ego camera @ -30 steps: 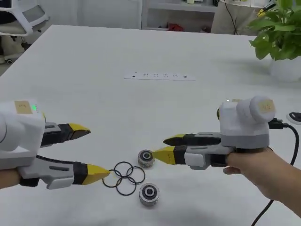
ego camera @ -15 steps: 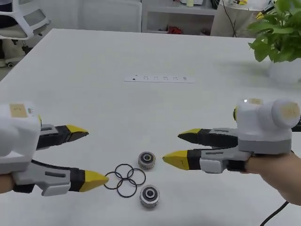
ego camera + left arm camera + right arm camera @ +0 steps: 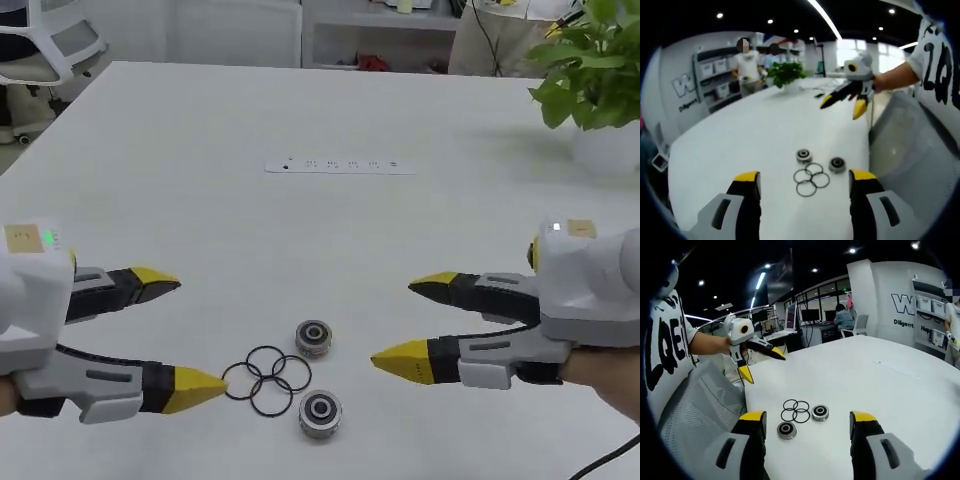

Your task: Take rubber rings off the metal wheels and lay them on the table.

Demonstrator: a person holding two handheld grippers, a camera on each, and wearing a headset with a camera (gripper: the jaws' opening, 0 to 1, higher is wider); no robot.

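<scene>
Currently: both tongs open, rings flat on the table

Head view. The left tongs (image 3: 198,334) and the right tongs (image 3: 394,322) are held above the white table (image 3: 300,230), tips pointing toward each other. Each pair has its jaws spread wide and grips nothing. Between the two pairs lie four black rubber rings (image 3: 267,377), flat on the table in an overlapping cluster. One of the metal wheels (image 3: 313,338) sits just beside the cluster on its far side; the other (image 3: 319,410) sits just beside it on the near side. Neither tongs touches a ring or a wheel. A power strip (image 3: 340,164) lies farther back, and a plant (image 3: 590,60) stands at the far right.

Left gripper view. The left tongs (image 3: 805,175) are open, the two yellow tips well apart. The rubber rings (image 3: 810,179) lie ahead between the tips, with the metal wheels (image 3: 804,155) beyond and beside them. The right tongs (image 3: 842,108) hang open in the air beyond.

Right gripper view. The right tongs (image 3: 808,416) are open and empty. The rubber rings (image 3: 795,411) lie between the metal wheels (image 3: 820,412). The left tongs (image 3: 764,367) show open beyond the cluster.
</scene>
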